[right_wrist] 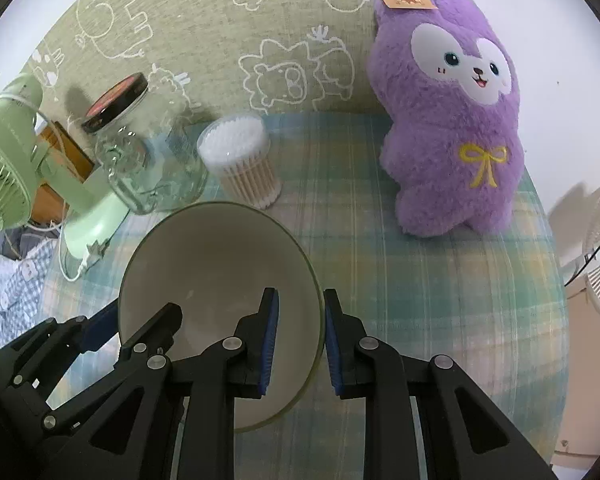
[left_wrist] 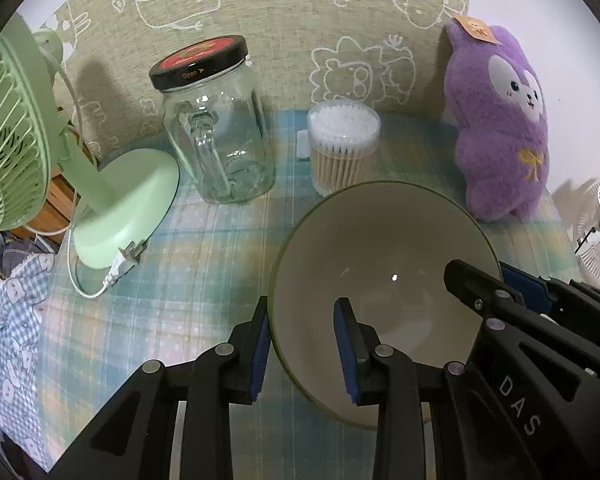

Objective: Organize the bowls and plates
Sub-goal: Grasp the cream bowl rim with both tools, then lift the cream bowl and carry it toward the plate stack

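A plaid blue-green cloth covers the tabletop [left_wrist: 204,264], backed by a green fabric panel with white animal doodles.

From the left wrist I see the bowl [left_wrist: 380,264] just in front of me, empty and pale inside. My left claw [left_wrist: 302,350] straddles its near-left rim, one pad outside the wall and one inside, with a clear gap to the inner pad, so I read it as partly open and not clamped. The right claw [left_wrist: 496,280] straddles the far-right rim. Behind stand a jar [left_wrist: 216,136], a tub of swabs [left_wrist: 342,146], a green fan [left_wrist: 112,196] and a purple plush [left_wrist: 500,128].

From the right wrist, the bowl [right_wrist: 220,276] sits left of centre. My right claw [right_wrist: 300,344] has the rim between its pads, narrow, yet I cannot tell whether they grip. The left claw [right_wrist: 140,332] shows at the bowl's other side. The plush [right_wrist: 456,120], swabs [right_wrist: 240,160] and jar [right_wrist: 140,160] stand further back.

No plate or second bowl is in view, so nothing looks stacked or sorted yet. I judge the task barely begun: both claws are set on this one bowl, and its destination is not visible.
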Demonstrator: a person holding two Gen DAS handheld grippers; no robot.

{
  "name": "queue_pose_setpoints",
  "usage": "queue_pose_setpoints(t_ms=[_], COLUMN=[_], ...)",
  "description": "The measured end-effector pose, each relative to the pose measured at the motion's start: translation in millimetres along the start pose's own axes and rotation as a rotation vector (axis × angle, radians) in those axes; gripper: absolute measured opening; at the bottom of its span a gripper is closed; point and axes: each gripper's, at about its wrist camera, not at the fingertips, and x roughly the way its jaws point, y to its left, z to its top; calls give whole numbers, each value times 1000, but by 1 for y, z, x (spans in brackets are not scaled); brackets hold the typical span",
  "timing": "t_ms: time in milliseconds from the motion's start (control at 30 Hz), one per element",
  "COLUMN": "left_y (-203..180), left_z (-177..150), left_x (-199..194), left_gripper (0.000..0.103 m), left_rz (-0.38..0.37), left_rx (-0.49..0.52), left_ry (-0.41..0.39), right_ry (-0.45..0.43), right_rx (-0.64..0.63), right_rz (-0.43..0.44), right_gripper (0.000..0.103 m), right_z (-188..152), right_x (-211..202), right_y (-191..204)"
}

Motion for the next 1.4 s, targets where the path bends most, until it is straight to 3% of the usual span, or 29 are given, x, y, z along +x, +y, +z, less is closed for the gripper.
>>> queue_pose_setpoints(t_ms=[533,933,1400], left_y=[7,30,57], left_z=[-47,-79,-140], left_x=[-45,-116,-186], left_gripper=[30,29,30], left_rz=[-23,-47,-82], left_rx=[0,0,33], left_ry=[13,-46,-86], right_ry=[22,-33,-80], right_rx=[34,44,68], right_rz=[5,-19,-70], right_gripper=[25,25,25], right_z=[-47,-78,-144], right_x=[-43,-111,-192], right_y=[13,43,81])
